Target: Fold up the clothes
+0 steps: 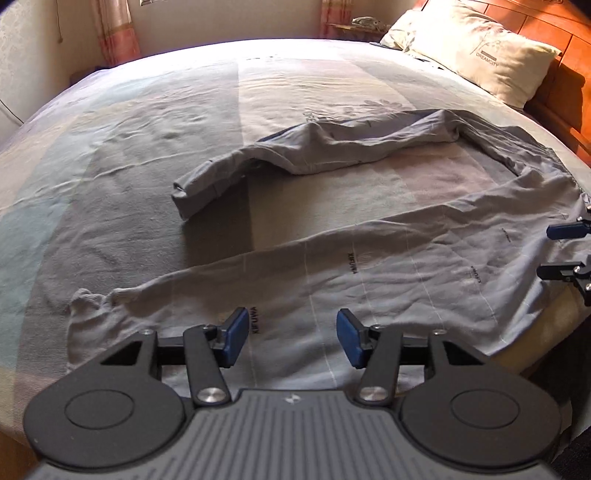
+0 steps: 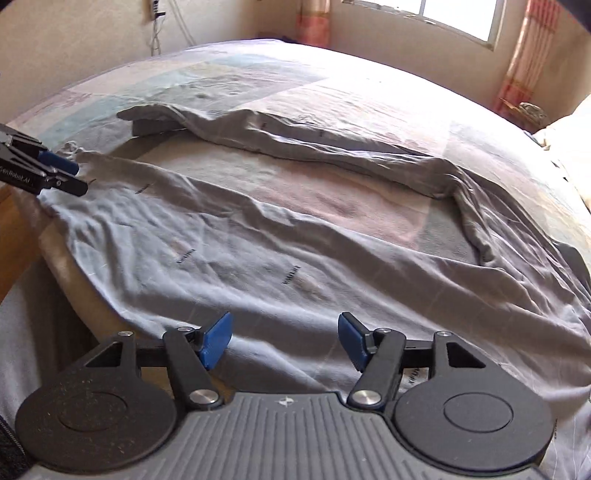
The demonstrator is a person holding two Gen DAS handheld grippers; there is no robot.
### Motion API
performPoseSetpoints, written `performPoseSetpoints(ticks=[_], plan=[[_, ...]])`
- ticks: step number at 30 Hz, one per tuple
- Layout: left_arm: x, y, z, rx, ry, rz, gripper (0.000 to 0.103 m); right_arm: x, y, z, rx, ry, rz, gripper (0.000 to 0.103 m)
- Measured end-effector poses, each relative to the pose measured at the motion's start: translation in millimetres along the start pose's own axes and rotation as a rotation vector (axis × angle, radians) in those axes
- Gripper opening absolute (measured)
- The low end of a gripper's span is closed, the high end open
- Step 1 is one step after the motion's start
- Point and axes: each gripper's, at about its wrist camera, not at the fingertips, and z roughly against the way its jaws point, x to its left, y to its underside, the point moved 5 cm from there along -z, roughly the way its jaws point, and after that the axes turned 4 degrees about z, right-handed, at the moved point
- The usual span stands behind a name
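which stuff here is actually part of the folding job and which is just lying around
Part of the job:
- grey trousers, spread on the bed with legs apart
- left gripper, open above one leg
- right gripper, open above the waist end

Just lying about:
- pillow by the headboard
- patchwork bedsheet
- curtains at the window

Daylight enters through the white-framed glass window (image 2: 458, 18), which is overexposed. Strong glare washes out the far edge of the grey and pastel patchwork bedsheet (image 1: 147, 122) in both views. Warm sunlight falls on the cream printed pillow (image 1: 476, 48) and the orange wooden headboard (image 1: 546, 33). Soft shadows lie under the folds of the crumpled grey lined garment (image 2: 295, 236). Fisheye distortion bows the bed edges; corners darken. Fabric detail is slightly soft throughout.
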Motion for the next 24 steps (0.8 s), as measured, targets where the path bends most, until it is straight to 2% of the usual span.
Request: performPoseSetpoints(ticks=[2,5,6,7,8,9,11,13,16,20,21,23,24], plan=[[0.2,8.3,-6.3,0.021,-0.018,0.017,0.056,-11.8,4.6,0.6,-0.005,0.058,-0.029,0.073],[23.9,24.3,7.0,0.035,-0.108,0.078,0.058,-31.3,13.5,3.9,-0.02,0.12,-0.086,0.075],[31.8,29.1,11.3,0.041,-0.136,0.1,0.068,-39.0,17.4,5.3,-0.026,0.143,-0.106,0.076],[40.0,30.8,14.6,0.049,-0.148,0.135,0.071,-48.2,22.0,5.9,-0.026,0.175,-0.132,0.081],[47.5,32.1,18.0,0.057,-0.164,0.164,0.07,-57.6,26.8,5.1,-0.02,0.211,-0.162,0.088],[50.9,31.5,21.5,0.065,-0.196,0.165,0.069,-66.2,31.8,4.0,-0.006,0.243,-0.192,0.089],[47.8,26.1,27.9,0.049,-0.229,0.139,0.066,-82.0,46.7,2.3,0.047,0.242,-0.281,0.091],[35.7,16.0,31.0,0.014,-0.197,0.116,0.066,-95.5,60.9,10.8,0.05,0.21,-0.378,0.091],[8.0,-0.6,23.6,-0.02,-0.118,0.056,0.067,-111.5,76.5,27.9,0.032,0.257,-0.398,0.091],[-24.1,-9.8,-3.4,-0.013,-0.071,0.006,0.069,-149.3,98.5,31.1,0.043,0.323,-0.459,0.094],[-31.0,-11.3,-10.1,-0.009,-0.066,-0.005,0.069,-158.7,104.1,32.0,0.046,0.34,-0.474,0.095],[-29.5,-6.7,-12.6,0.01,-0.126,0.01,0.077,-177.5,115.2,33.6,0.051,0.373,-0.505,0.095],[-27.7,-4.7,-9.6,0.012,-0.156,0.023,0.082,-186.4,123.4,36.6,0.047,0.385,-0.532,0.098]])
